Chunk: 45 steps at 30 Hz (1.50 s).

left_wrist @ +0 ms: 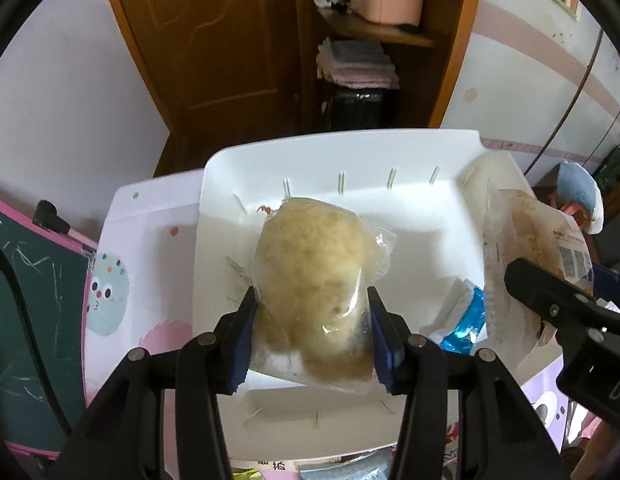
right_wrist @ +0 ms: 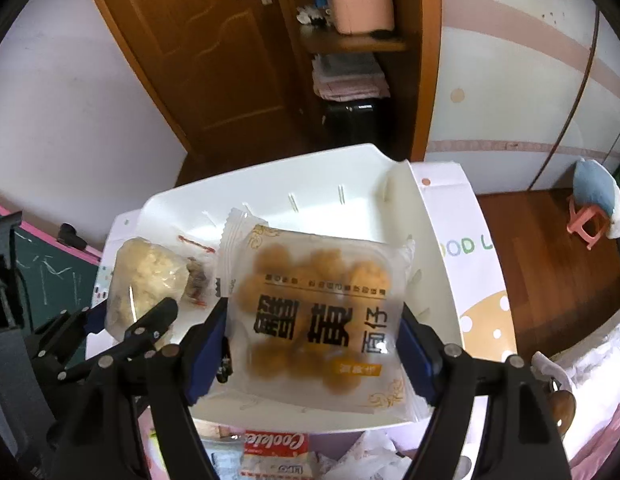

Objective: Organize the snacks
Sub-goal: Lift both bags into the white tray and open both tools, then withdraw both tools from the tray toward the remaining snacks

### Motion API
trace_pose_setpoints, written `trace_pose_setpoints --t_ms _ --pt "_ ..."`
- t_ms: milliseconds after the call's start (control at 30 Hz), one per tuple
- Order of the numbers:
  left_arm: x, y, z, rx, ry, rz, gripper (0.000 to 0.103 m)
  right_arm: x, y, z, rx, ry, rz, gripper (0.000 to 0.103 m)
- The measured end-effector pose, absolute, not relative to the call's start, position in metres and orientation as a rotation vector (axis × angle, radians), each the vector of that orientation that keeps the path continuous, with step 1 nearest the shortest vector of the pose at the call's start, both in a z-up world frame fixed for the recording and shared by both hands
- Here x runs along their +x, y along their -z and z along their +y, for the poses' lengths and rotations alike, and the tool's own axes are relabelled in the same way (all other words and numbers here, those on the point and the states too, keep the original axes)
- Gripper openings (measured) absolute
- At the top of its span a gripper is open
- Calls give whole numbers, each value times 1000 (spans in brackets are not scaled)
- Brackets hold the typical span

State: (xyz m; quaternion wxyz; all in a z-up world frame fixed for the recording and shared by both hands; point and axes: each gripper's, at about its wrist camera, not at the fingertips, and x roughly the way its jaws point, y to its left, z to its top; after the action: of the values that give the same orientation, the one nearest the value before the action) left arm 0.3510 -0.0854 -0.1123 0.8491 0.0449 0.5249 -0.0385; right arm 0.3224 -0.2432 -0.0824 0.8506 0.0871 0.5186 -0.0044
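L gripper (left_wrist: 311,334) pinching clear-wrapped rice puff cake (left_wrist: 310,280) | R gripper (right_wrist: 311,354) pinching cookie-ball pack (right_wrist: 317,308) | both over white bin (left_wrist: 349,152)

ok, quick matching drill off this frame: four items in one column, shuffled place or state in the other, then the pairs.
Items
1. pale bun in clear wrap
2. frosted packet of brown balls
3. blue foil wrapper
4. Cooleies packet

Place or state
A. lying in the white bin
B. clamped in the left gripper
C. outside the bin, at its near edge
D. clamped in the right gripper

Pairs: 1-B, 2-D, 3-A, 4-C
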Motion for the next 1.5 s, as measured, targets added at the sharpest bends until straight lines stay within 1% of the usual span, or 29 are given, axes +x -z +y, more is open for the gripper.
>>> trace_pose_setpoints --t_ms 33,100,133,167,267,333,467,700,967,1133,1267,1500 --pt "352 115 -84 90 81 1114 50 325 84 -244 182 12 1099 80" --pt "352 116 -82 77 93 1131 65 325 87 -243 172 20 1103 86" --pt "351 115 -81 70 99 1135 81 325 87 -243 170 28 1096 86" --pt "350 114 -79 61 103 1134 87 325 86 -245 170 36 1078 86" --pt "345 109 -73 44 114 1118 87 320 78 -250 195 33 1025 87" --pt "343 106 -68 41 107 1120 87 317 73 -253 200 45 1007 89" --pt "334 92 -62 21 107 1101 87 306 60 -253 158 69 964 89" --pt "312 57 -53 -6 119 1035 87 282 28 -251 150 57 910 89" --pt "282 13 -48 -3 134 902 87 255 -5 -241 131 24 851 89" --pt "264 -8 -41 -65 152 874 87 238 -22 -232 114 16 817 89" --pt "246 -25 -39 -51 146 823 87 224 -35 -226 111 -6 800 89" --pt "210 -50 -30 -45 159 798 87 192 -59 -217 90 -26 777 89"
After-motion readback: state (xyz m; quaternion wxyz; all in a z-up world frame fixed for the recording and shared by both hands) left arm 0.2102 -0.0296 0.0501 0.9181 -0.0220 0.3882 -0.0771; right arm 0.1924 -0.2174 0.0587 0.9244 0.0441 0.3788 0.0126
